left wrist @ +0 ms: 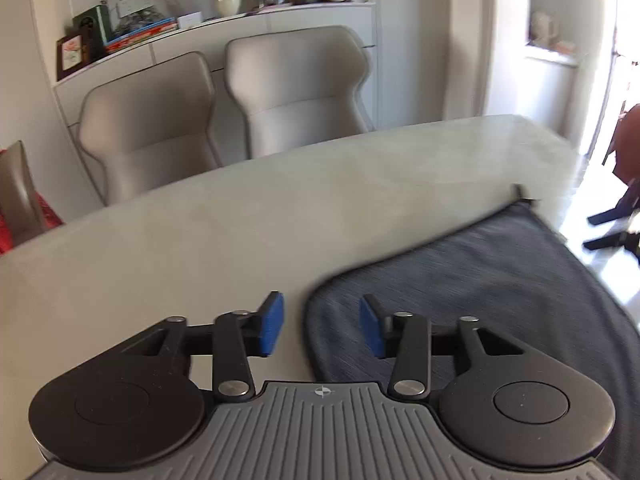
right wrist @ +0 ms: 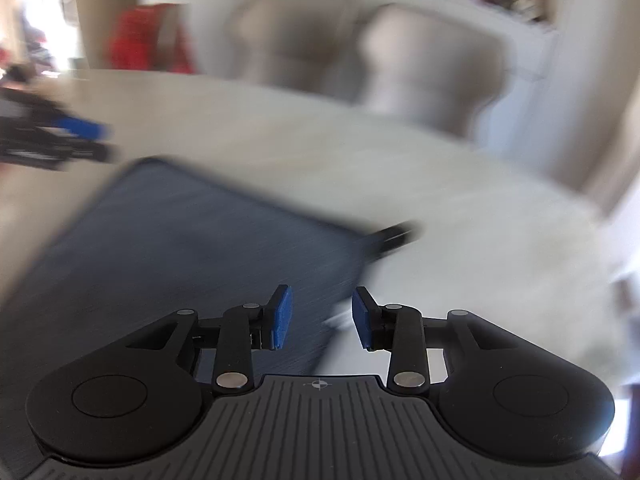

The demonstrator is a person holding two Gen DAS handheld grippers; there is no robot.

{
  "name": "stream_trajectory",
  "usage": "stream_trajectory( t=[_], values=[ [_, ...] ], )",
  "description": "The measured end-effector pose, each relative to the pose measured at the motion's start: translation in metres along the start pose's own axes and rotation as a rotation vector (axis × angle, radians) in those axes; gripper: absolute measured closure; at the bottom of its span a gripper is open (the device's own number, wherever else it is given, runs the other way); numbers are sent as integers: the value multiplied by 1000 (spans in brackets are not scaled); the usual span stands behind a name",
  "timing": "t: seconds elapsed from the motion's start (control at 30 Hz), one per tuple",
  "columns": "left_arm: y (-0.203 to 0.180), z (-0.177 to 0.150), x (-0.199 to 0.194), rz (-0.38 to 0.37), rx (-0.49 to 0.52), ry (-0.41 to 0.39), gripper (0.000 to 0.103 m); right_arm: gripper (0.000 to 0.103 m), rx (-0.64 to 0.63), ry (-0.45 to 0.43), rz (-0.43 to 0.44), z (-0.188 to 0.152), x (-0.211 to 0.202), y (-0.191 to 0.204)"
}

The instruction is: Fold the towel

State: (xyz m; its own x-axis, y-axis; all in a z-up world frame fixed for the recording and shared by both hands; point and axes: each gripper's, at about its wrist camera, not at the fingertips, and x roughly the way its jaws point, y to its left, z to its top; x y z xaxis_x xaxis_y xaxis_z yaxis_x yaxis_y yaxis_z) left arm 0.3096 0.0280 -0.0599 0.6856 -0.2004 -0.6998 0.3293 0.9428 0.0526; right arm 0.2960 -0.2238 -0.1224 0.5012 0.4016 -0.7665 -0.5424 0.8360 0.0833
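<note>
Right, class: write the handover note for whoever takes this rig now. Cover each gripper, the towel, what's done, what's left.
Left gripper: open, empty, above the towel's left edge.
Right gripper: open, empty, above the towel's right edge.
Towel: dark grey, lying flat on the pale table, released by both grippers. The right view is blurred.
Done: it looks like at least one fold, though layers are hard to see.
Left: check the edges, fold again if needed.

A pale, stone-look table carries a dark blue-grey towel lying flat toward its right end, one rounded corner near the middle; the rest of the top shows bare
</note>
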Motion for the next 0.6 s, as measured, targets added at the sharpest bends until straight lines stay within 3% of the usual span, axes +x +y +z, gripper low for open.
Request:
stream_trajectory(
  t=[0.2,0.3,0.4,0.53,0.6],
  values=[
    [-53,-60,-47,-190,-23,76,54,65,79,100,48,-61,-26,38],
    [-74,-84,-62,-248,-13,133,54,57,28,128,9,-83,-37,54],
    [-85,-107,-72,-244,-29,207,53,50,18,137,-16,-96,-46,65],
    [-91,-122,-88,-182,-8,216,53,44,-56,145,-64,-114,-55,83],
    [-92,-125,-92,-163,-4,215,53,38,-25,134,-72,-120,-58,83]
  ],
)
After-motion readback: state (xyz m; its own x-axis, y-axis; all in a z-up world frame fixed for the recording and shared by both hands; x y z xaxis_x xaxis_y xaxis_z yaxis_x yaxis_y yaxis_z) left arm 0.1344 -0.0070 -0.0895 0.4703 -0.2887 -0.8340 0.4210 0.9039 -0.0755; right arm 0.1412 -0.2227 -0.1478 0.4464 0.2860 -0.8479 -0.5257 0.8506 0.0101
